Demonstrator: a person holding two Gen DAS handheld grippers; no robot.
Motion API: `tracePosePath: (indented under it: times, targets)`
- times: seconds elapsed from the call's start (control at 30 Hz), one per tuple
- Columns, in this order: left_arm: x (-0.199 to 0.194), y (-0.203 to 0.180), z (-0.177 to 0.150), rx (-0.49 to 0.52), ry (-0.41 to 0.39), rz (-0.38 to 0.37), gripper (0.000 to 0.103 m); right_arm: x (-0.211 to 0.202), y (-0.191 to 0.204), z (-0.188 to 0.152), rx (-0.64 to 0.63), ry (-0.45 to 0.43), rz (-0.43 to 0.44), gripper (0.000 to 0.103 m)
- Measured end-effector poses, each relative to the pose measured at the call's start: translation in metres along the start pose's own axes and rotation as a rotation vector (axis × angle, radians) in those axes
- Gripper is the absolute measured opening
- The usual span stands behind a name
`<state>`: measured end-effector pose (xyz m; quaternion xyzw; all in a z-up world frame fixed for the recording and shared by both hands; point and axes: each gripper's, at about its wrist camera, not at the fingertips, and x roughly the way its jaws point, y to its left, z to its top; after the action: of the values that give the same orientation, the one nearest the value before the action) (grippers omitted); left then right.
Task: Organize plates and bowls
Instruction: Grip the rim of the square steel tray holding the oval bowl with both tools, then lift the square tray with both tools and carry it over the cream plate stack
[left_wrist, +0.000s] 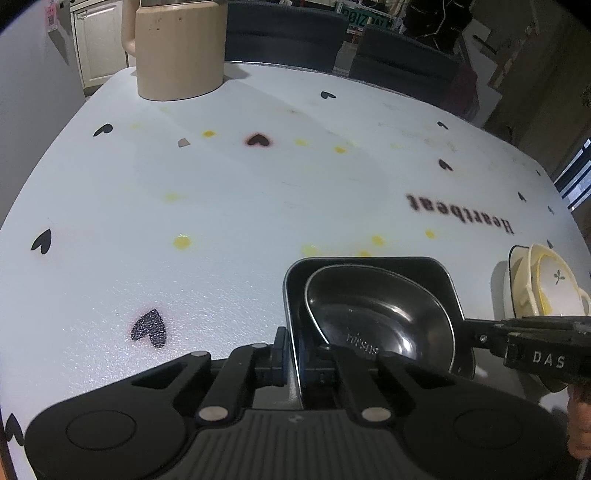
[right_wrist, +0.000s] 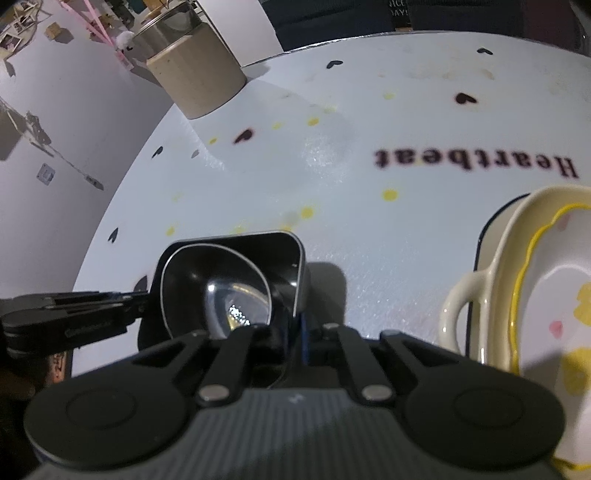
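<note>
Dark chairs (left_wrist: 288, 33) stand behind the heart-printed white table (left_wrist: 221, 206), beside a pale wall (right_wrist: 74, 122).

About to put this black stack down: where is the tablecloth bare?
Bare cloth runs from the black square dish out to the beige canister. It is crowded on the right, where the cream plate stack sits.

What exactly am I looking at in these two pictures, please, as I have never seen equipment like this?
A person holds a two-finger gripper in each hand, each carrying a fisheye camera that looks along its fingers. One picture comes from the left gripper, the other from the right gripper. Both are shut on opposite walls of a dark square tray with a shiny metal bowl inside it. The white tablecloth with hearts also carries a beige container and a stack of cream and yellow-rimmed dishes beside the tray.
</note>
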<state>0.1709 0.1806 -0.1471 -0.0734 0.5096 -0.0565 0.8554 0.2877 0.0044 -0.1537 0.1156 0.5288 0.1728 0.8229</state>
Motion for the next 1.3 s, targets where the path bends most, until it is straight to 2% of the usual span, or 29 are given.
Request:
tracePosePath:
  times: [0.23,0.43,0.63,1.07,1.3]
  targets:
    - [-0.011,-0.003,0.003,-0.014,-0.054,-0.004,0.005,-0.002,0.003,0.0,-0.012,-0.019,-0.008,0.006]
    - [-0.035,-0.009,0.01,-0.05,-0.139,-0.028,0.006,-0.021,0.003,0.008,-0.029,-0.082,0.014,0.006]
    - [-0.063,-0.024,0.014,-0.083,-0.231,-0.071,0.006,-0.057,-0.001,0.014,-0.053,-0.174,0.051,0.007]
    - [-0.109,-0.094,0.015,-0.06,-0.38,-0.197,0.007,-0.151,-0.044,0.011,-0.034,-0.337,0.088,0.008]
    - [-0.115,-0.136,0.009,-0.066,-0.413,-0.271,0.007,-0.191,-0.078,-0.006,-0.006,-0.403,0.083,0.008]
